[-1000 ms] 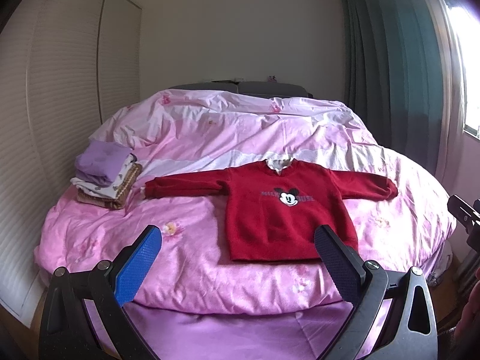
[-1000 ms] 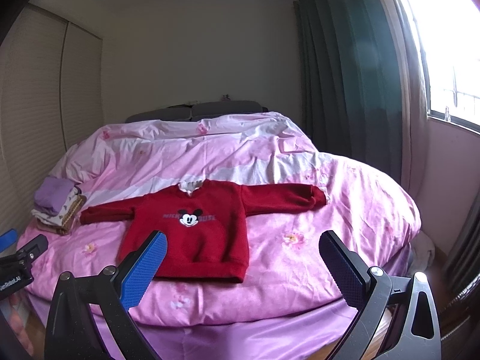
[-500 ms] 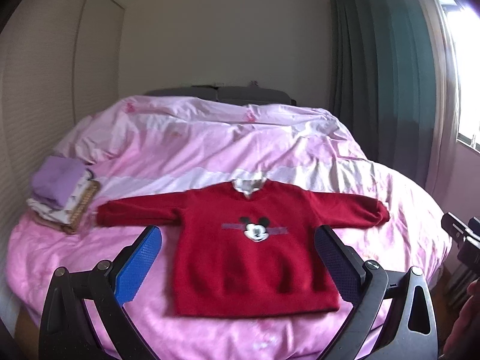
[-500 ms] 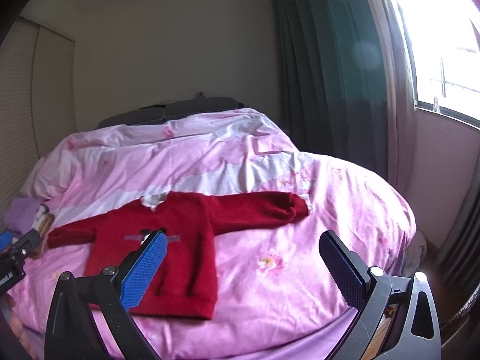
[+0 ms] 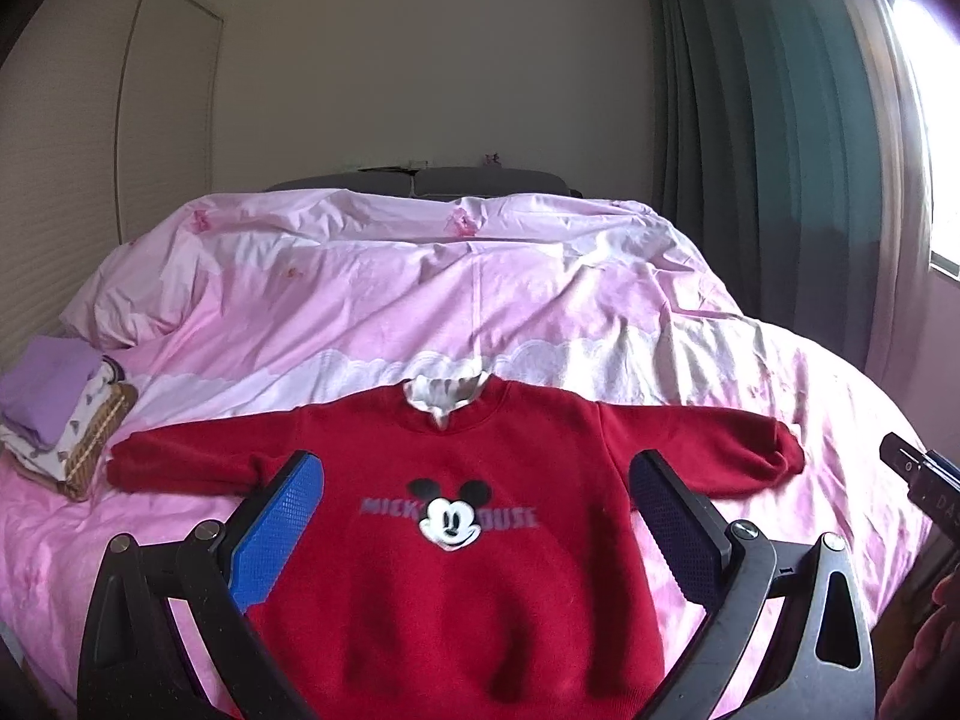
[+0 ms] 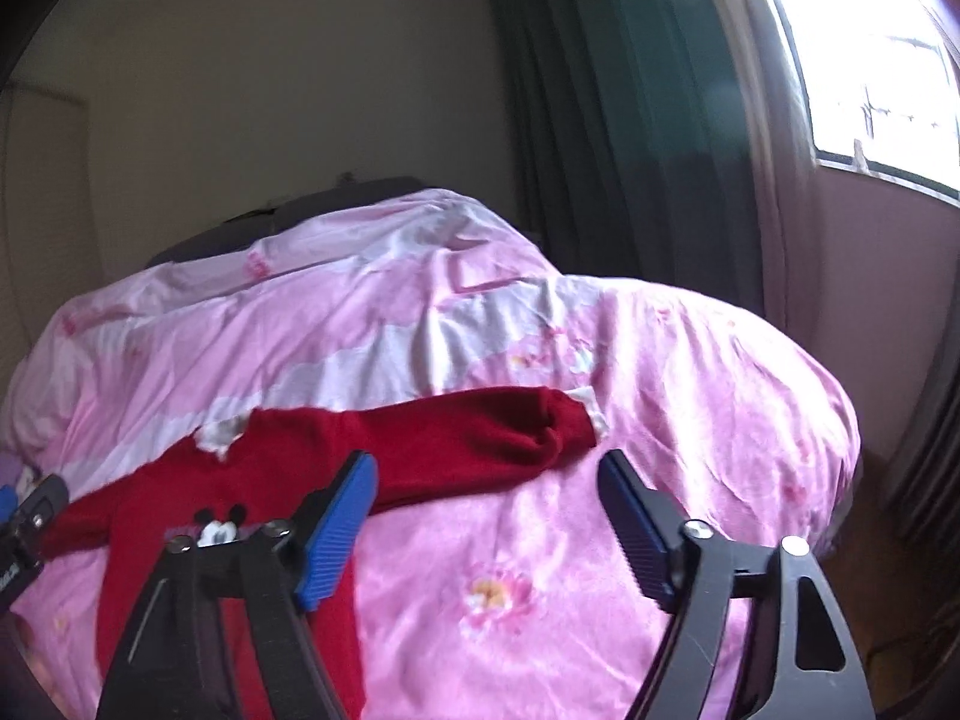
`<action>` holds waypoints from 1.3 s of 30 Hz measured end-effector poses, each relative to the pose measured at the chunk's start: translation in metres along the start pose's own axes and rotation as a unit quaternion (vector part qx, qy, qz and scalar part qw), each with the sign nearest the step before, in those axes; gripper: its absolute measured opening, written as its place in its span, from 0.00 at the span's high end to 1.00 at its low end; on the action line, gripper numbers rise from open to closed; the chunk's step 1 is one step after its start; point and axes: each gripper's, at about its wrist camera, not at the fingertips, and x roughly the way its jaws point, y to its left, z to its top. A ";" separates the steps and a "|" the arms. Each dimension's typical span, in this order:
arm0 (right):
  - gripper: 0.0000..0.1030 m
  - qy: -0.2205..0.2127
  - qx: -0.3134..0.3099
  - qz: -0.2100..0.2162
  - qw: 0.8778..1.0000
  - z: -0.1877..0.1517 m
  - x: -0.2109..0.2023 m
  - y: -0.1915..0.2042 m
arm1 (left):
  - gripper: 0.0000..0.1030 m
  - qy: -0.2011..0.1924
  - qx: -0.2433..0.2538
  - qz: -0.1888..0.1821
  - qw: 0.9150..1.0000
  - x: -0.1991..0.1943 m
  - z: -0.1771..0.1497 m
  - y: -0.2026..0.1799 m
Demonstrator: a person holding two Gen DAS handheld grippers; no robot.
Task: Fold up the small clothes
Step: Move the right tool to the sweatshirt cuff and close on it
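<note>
L gripper (image 5: 474,480) has jaws wide apart, nothing between the pads; it hangs over the red sweater (image 5: 456,570), aimed at the chest print, blue pad over the garment's left side by the armpit, dark pad by the other armpit; contact w/ cloth can't be told. R gripper (image 6: 486,480) has jaws that have just been closing, now at a medium gap, still apart w/ nothing pinched; it sits above the bare pink duvet (image 6: 540,570) just below the sweater's sleeve (image 6: 480,438) on the window side, blue pad overlapping the sleeve near the armpit in view, touching or not unclear. Sweater lies flat, front up, both sleeves spread straight out, white collar (image 5: 447,393) at the neck, near the foot end of the bed. Open duvet all round it: wide clear stretch beyond the collar toward the head, some free cover past the cuff (image 6: 570,426) before the bed's rounded edge drops off. Stack of folded clothes (image 5: 60,414) sits near the far cuff, apart from it. Dark green curtains (image 5: 768,138) and bright window (image 6: 876,54) on one side, wardrobe doors (image 5: 108,132) on the other. R-wrist view is blurred.
</note>
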 end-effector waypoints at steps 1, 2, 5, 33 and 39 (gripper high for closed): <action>0.33 0.003 0.011 0.003 1.000 0.002 0.009 -0.006 | 0.00 0.004 0.001 0.002 1.000 0.008 0.000 -0.005; 0.35 0.007 0.023 0.004 1.000 0.003 0.020 -0.012 | 0.00 0.009 0.000 0.002 1.000 0.017 0.001 -0.011; 0.40 0.023 0.057 0.011 0.998 0.006 0.050 -0.027 | 0.00 0.007 0.000 0.005 1.000 0.036 0.002 -0.025; 0.55 0.133 0.281 0.061 0.949 -0.029 0.254 -0.143 | 0.00 0.051 0.032 0.011 0.998 0.180 -0.010 -0.140; 0.55 0.130 0.300 0.089 0.941 -0.035 0.271 -0.150 | 0.00 0.056 0.033 0.012 0.998 0.190 -0.013 -0.143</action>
